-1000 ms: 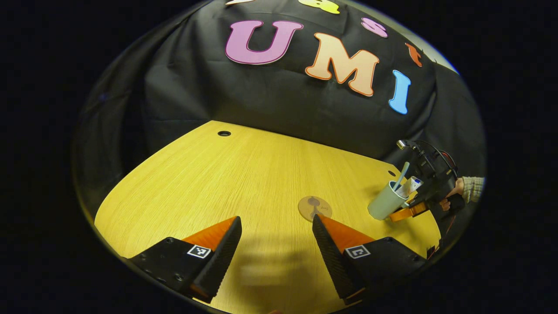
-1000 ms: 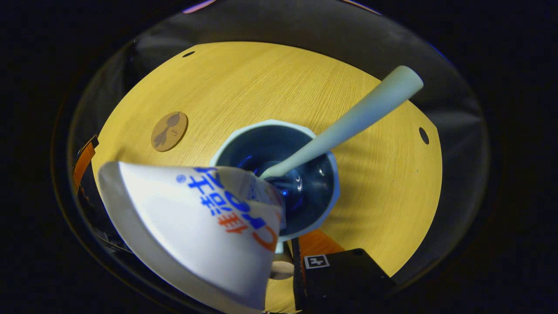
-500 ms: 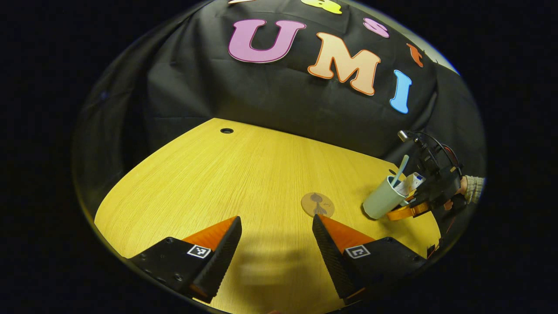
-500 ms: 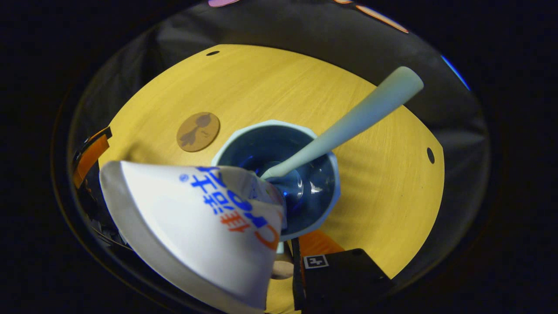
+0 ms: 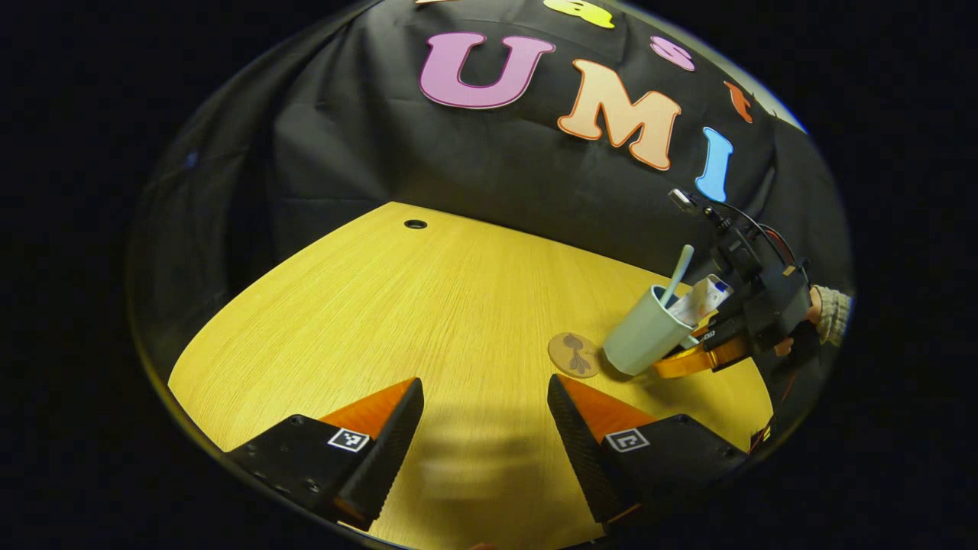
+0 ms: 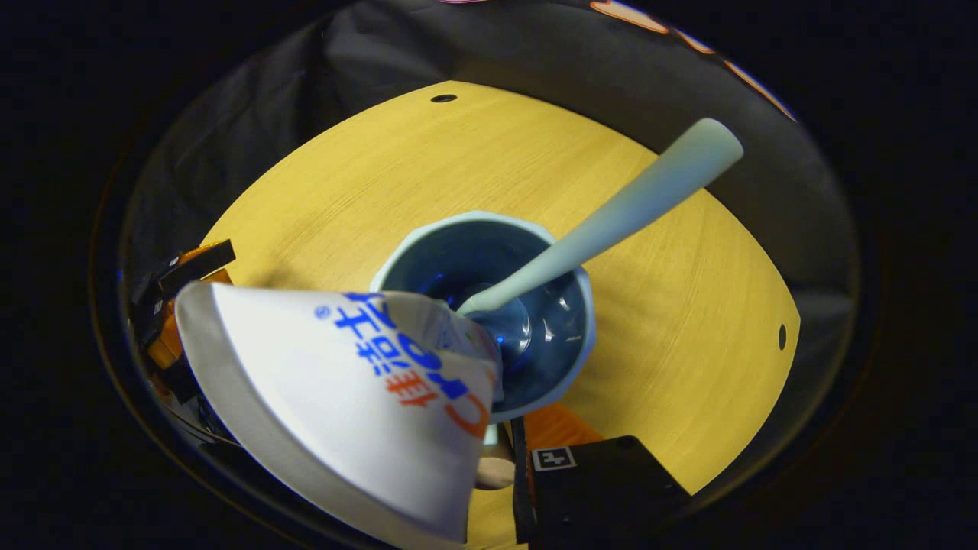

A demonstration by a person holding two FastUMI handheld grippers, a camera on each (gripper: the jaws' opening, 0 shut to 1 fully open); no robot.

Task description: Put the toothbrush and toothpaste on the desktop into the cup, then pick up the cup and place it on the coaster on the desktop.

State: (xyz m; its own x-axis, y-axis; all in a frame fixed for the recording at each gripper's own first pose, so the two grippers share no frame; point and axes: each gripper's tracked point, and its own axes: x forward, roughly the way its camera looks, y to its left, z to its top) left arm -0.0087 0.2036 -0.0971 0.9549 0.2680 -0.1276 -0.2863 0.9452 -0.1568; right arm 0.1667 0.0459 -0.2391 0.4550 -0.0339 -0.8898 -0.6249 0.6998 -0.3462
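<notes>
Fingers of our left gripper (image 5: 485, 428) stand wide apart and empty, low over the worktop (image 5: 397, 305). Right of them lies the round coaster (image 5: 574, 354). Just right of the coaster, our right gripper (image 5: 707, 347) holds the pale cup (image 5: 640, 341) by its wall, tilted and seemingly lifted, toothbrush (image 5: 677, 273) and toothpaste tube (image 5: 701, 299) standing inside. We judge the cup must travel slightly leftward, then down.

pale green cup (image 5: 640, 340), brown patterned coaster (image 5: 574, 354)
</notes>
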